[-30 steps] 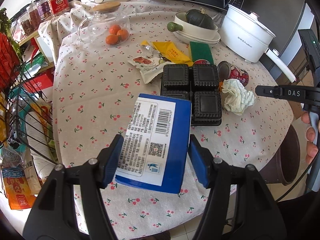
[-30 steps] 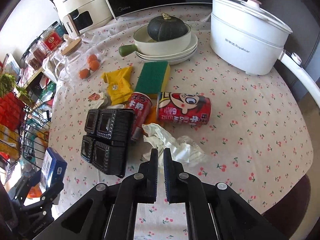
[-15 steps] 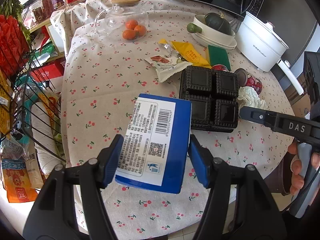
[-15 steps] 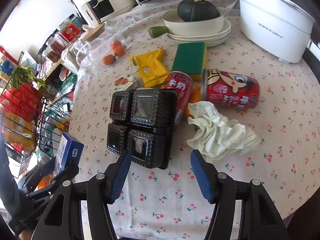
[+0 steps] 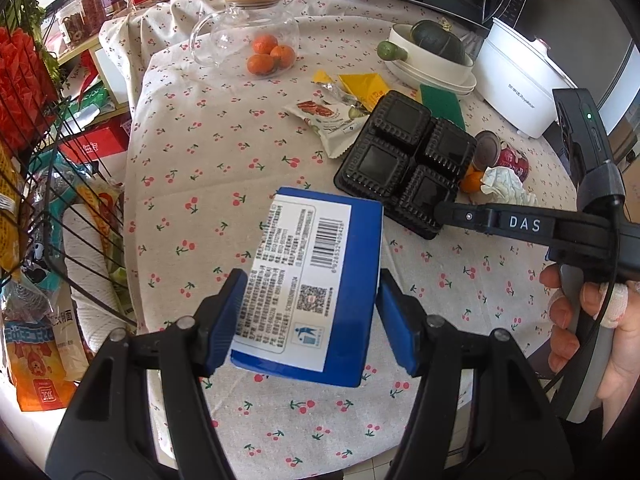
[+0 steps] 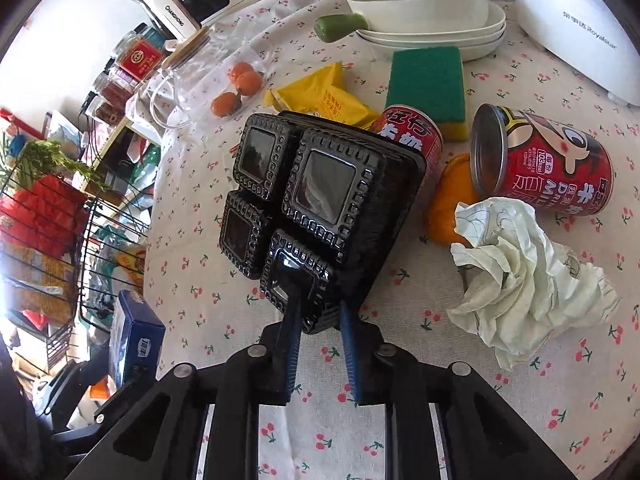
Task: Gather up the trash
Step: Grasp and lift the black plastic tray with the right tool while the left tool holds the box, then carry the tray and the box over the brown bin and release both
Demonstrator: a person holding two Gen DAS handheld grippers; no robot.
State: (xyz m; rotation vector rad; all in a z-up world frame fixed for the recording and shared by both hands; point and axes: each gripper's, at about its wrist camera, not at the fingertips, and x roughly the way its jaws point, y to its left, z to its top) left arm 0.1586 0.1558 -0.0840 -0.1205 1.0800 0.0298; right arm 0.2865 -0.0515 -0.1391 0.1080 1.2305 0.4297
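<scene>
My left gripper [image 5: 310,314] is shut on a blue box [image 5: 304,256] with a white barcode label, held above the cherry-print tablecloth [image 5: 200,184]. A black four-cell plastic tray [image 6: 320,184] lies upside down mid-table, and my right gripper [image 6: 320,308] is shut on its near corner. In the left wrist view the right gripper [image 5: 444,212] reaches that tray [image 5: 404,160] from the right, with a hand [image 5: 592,320] on its handle. Beside the tray lie a crumpled paper [image 6: 520,264], two red cans [image 6: 552,168] [image 6: 412,136], orange peel [image 6: 448,200] and a yellow wrapper [image 6: 324,96].
A snack wrapper [image 5: 328,116] and a green sponge [image 6: 428,80] lie behind the tray. Further back stand a glass teapot with mandarins [image 5: 244,36], stacked white dishes with a squash [image 5: 432,56] and a white electric pot [image 5: 520,80]. A wire rack [image 5: 60,184] stands left of the table.
The right gripper opened, came down toward the black tray and shut on its near corner. The left gripper kept hold of the blue box and barely moved.
</scene>
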